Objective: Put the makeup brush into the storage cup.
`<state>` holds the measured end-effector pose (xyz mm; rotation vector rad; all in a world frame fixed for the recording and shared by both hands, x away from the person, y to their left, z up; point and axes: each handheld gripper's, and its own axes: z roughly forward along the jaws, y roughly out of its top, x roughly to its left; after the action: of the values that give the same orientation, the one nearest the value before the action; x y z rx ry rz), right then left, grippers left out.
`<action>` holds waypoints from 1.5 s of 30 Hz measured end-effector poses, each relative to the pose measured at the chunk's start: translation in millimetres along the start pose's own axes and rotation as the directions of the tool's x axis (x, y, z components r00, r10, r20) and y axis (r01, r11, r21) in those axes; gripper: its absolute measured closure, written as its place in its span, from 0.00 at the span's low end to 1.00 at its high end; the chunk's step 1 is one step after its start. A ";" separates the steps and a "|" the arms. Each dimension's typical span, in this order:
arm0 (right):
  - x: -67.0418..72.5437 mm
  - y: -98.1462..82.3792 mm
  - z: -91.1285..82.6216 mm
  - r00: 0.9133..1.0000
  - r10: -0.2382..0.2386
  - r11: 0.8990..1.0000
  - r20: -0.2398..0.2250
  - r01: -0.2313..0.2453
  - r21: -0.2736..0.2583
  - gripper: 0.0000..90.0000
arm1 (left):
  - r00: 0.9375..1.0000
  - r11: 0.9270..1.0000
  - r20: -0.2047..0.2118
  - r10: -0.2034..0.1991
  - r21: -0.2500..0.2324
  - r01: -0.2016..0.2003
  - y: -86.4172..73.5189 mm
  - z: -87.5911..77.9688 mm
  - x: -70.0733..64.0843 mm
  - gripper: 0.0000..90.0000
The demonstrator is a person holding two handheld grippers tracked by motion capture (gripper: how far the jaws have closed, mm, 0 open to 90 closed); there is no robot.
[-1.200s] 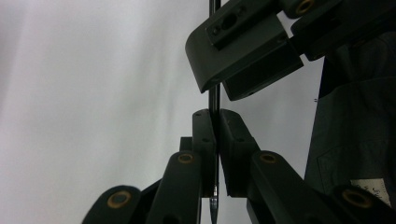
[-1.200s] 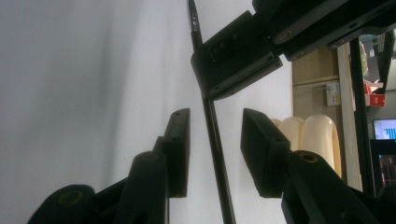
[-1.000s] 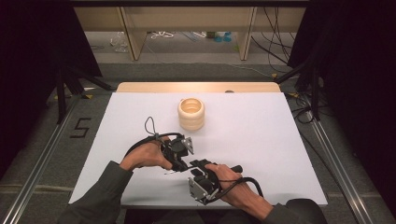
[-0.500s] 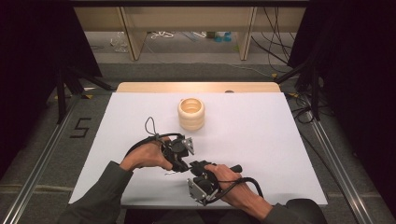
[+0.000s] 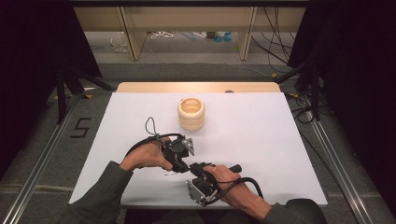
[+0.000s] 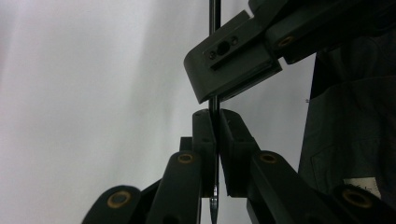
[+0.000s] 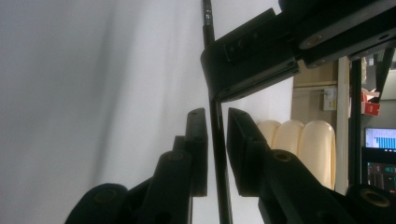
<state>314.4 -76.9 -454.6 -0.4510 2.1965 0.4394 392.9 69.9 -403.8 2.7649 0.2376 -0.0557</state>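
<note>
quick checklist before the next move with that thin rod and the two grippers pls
1. Left gripper clamped on the thin rod: ok, both pads press on it in the left gripper view.
2. Right gripper gripping the rod: not ok, its jaws have just been closing, with the rod between them and a gap at each pad.
3. Rod centred between the right jaws: ok, roughly midway.
4. The two grippers apart from each other: cannot tell, they look very close in the high view.
5. Ribbed cream cup out of the way: ok, it stands farther up the white table, apart from both hands.
</note>
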 end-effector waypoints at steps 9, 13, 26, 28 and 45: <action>-0.2 0.7 0.1 1.000 -0.019 1.000 -0.002 0.019 -0.002 0.93 | 1.000 1.000 0.008 0.001 0.007 -0.001 1.1 0.9 -0.8 0.94; 1.5 0.6 -0.4 1.000 -0.012 1.000 -0.014 0.012 0.010 0.95 | 1.000 1.000 0.009 -0.001 0.000 0.001 0.8 1.6 -1.1 0.94; -0.1 -2.4 -3.6 1.000 0.008 1.000 -0.030 -0.008 0.010 0.95 | 1.000 0.999 -0.002 -0.022 -0.049 0.022 -5.3 -10.6 -1.6 0.83; -1.3 -3.7 -5.5 1.000 0.006 1.000 -0.026 -0.005 0.017 0.95 | 0.998 0.992 0.000 -0.070 -0.102 0.070 -9.3 -13.1 -3.2 0.79; -13.1 -20.7 -9.4 1.000 0.025 1.000 0.001 -0.025 0.008 0.95 | 0.983 0.964 -0.152 -0.099 -0.260 0.057 -43.6 -50.4 9.2 0.47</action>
<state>325.4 -97.1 -442.0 -0.4190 2.2045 0.4438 394.9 129.6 -372.8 2.5035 0.3699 0.1721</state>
